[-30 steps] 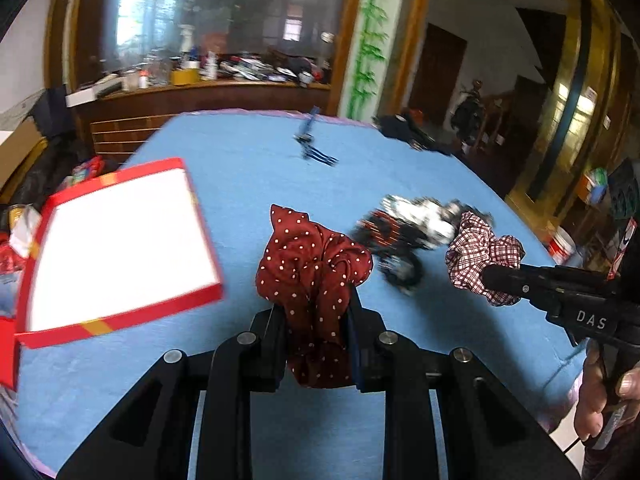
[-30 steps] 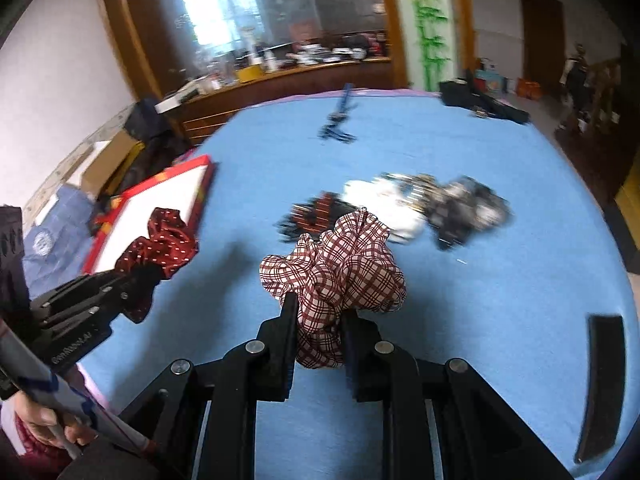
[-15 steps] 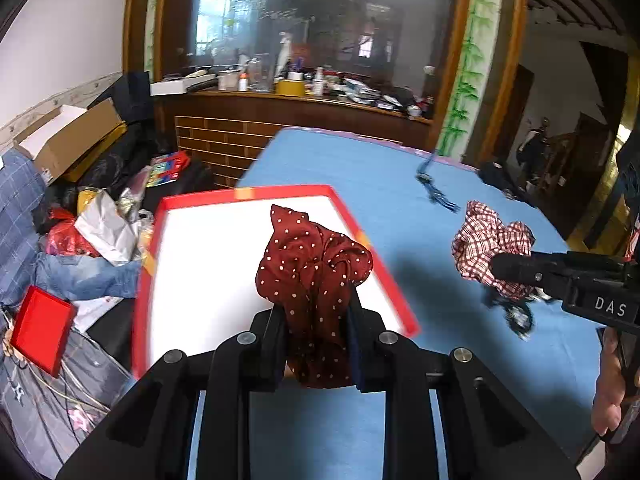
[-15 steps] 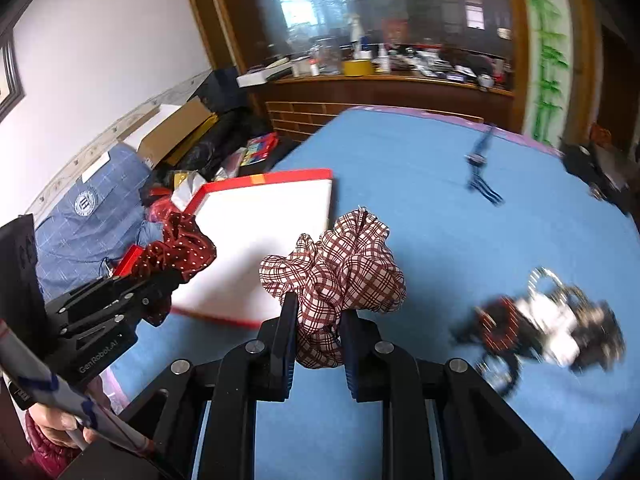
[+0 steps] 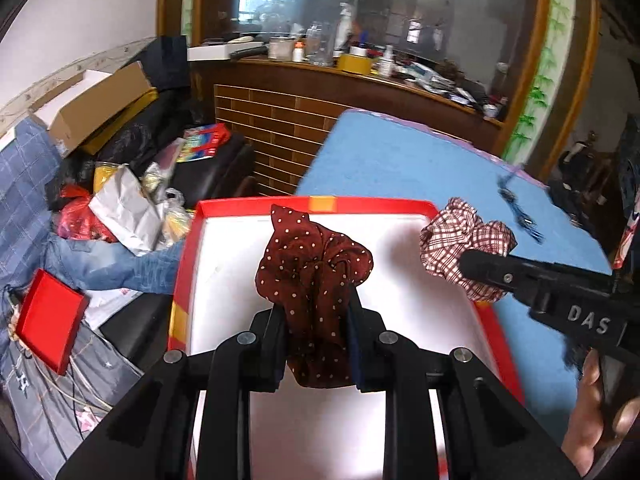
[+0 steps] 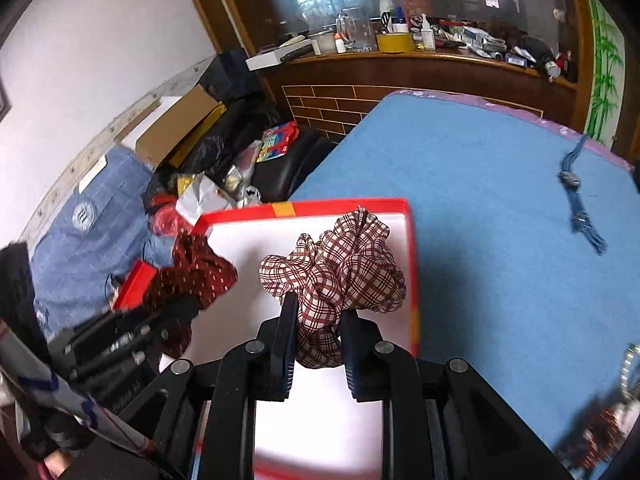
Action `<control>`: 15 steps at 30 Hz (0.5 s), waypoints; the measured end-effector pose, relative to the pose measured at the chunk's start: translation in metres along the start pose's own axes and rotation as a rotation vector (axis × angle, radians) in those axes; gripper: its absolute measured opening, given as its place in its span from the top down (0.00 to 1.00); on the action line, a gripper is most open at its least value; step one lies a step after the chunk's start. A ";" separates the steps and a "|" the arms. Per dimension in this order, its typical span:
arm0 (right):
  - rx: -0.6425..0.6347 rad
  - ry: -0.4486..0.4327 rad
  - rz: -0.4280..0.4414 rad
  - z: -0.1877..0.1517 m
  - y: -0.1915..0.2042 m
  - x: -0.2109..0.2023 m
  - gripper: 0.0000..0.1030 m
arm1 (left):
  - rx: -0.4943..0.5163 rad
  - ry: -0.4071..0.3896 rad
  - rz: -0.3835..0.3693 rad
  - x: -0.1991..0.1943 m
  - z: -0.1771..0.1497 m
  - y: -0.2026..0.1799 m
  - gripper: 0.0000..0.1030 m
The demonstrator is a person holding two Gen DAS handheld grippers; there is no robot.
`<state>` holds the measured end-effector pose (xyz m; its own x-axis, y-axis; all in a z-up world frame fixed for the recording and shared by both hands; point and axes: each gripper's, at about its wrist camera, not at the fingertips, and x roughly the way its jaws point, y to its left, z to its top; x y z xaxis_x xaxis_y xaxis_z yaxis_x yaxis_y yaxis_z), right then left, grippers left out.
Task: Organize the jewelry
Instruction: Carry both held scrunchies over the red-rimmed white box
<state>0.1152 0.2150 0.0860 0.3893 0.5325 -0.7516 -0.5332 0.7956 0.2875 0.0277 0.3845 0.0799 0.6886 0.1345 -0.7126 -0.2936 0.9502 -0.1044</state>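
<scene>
We hold two soft fabric scrunchies above a shallow tray [image 5: 424,206] with a bright red rim and a smooth white floor. The left gripper [image 5: 316,344] has its jaws clamped on the dark red scrunchie [image 5: 314,268], a crumpled, gathered cloth ring sprinkled with small pale dots; its folds bulge above the black fingers [image 5: 272,340] and a tail of it hangs down between them. The right gripper [image 6: 318,340] has its jaws clamped on the checked scrunchie [image 6: 340,268], ruffled cloth in a maroon-and-cream plaid that puffs out wide over the fingertips. From the left wrist view the checked scrunchie [image 5: 464,240] hangs over the tray's right rim, just beside the dotted one but apart from it. From the right wrist view the dark red scrunchie [image 6: 192,272] sits over the tray's left edge, and the tray [image 6: 410,216] lies at the left corner of the bench [image 6: 480,220], which is covered in a matte blue cloth. A blue strappy item [image 6: 578,204] lies flat further out on the cloth; a blurred heap of beaded pieces [image 6: 608,436] shows at the near right edge.
</scene>
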 end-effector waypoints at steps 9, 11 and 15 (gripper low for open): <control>0.031 0.036 -0.007 0.013 -0.007 0.052 0.78 | 0.005 0.092 -0.052 0.035 0.007 -0.004 0.77; 0.036 0.045 -0.023 0.010 -0.013 0.055 0.78 | 0.013 0.106 -0.087 0.034 0.005 -0.009 0.77; 0.048 0.041 -0.067 0.001 -0.024 0.052 0.78 | 0.024 0.140 -0.150 0.025 -0.011 -0.022 0.77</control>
<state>0.1489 0.2238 0.0401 0.3908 0.4664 -0.7936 -0.4704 0.8423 0.2634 0.0447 0.3639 0.0567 0.6244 -0.0481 -0.7796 -0.1776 0.9632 -0.2016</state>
